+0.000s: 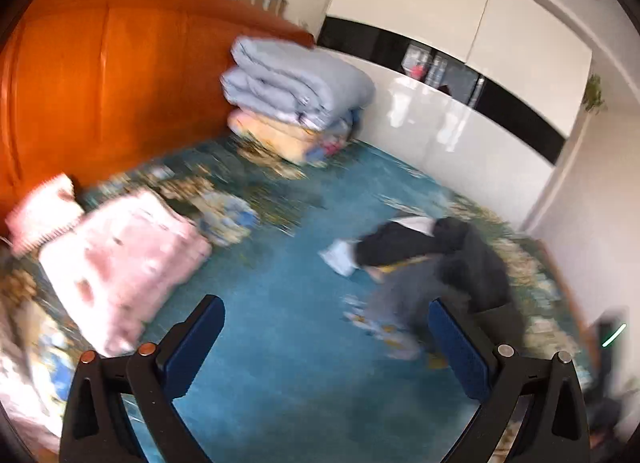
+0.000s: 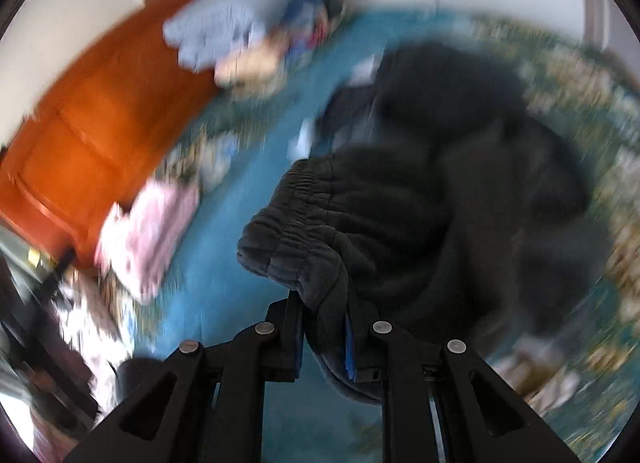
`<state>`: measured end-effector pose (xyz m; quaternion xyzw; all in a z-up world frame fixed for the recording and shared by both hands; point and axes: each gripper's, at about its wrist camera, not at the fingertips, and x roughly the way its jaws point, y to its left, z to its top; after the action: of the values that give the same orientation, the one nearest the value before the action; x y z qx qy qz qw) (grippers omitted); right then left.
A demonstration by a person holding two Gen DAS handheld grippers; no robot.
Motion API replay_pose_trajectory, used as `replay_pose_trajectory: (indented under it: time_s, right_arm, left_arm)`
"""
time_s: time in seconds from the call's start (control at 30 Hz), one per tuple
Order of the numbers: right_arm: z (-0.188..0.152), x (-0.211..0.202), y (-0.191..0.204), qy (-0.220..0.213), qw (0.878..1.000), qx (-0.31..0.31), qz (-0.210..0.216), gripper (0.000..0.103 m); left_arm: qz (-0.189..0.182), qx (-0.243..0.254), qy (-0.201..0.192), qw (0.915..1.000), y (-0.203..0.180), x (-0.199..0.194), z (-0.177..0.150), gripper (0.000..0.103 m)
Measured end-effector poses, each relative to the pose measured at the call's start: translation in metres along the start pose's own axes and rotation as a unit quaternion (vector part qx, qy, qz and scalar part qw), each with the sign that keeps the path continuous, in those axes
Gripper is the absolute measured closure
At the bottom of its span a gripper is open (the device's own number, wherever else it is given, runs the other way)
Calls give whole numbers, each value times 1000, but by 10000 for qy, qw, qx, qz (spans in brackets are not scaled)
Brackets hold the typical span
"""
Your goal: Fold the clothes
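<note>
A heap of dark clothes [image 1: 436,259] lies on the blue bedspread [image 1: 280,303], right of centre in the left wrist view. My left gripper [image 1: 326,319] is open and empty above the spread, left of the heap. In the right wrist view my right gripper [image 2: 322,327] is shut on the elastic waistband of a black garment [image 2: 312,231], likely trousers, lifted off the bed. The rest of the garment [image 2: 460,191] trails back to the heap. Both views are motion-blurred.
A pink folded blanket [image 1: 120,263] and pillow [image 1: 40,207] lie at the left. A stack of folded quilts [image 1: 296,95] stands against the orange wooden headboard [image 1: 100,75]. White cabinets [image 1: 460,131] border the bed's far side.
</note>
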<state>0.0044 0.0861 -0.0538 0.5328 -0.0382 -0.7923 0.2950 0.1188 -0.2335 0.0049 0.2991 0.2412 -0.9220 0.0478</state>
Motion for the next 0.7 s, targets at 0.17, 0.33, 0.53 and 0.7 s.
replay_pose_trajectory:
  time_s: [0.17, 0.33, 0.53, 0.7]
  right_arm:
    - [-27, 52, 16, 378, 9988, 140, 287, 87]
    - [-37, 80, 40, 494, 9979, -133, 394, 87]
    - [-49, 113, 68, 633, 9956, -460, 521, 87]
    - [-59, 124, 69, 700, 9948, -579, 456, 85]
  left_arm:
    - [-412, -812, 1314, 9871, 24, 45, -31, 0]
    - [-543, -1649, 1838, 9675, 51, 71, -67, 0]
    - [-610, -2417, 2435, 9373, 65, 99, -102, 0]
    - [-831, -2552, 2792, 9220, 51, 117, -121, 0]
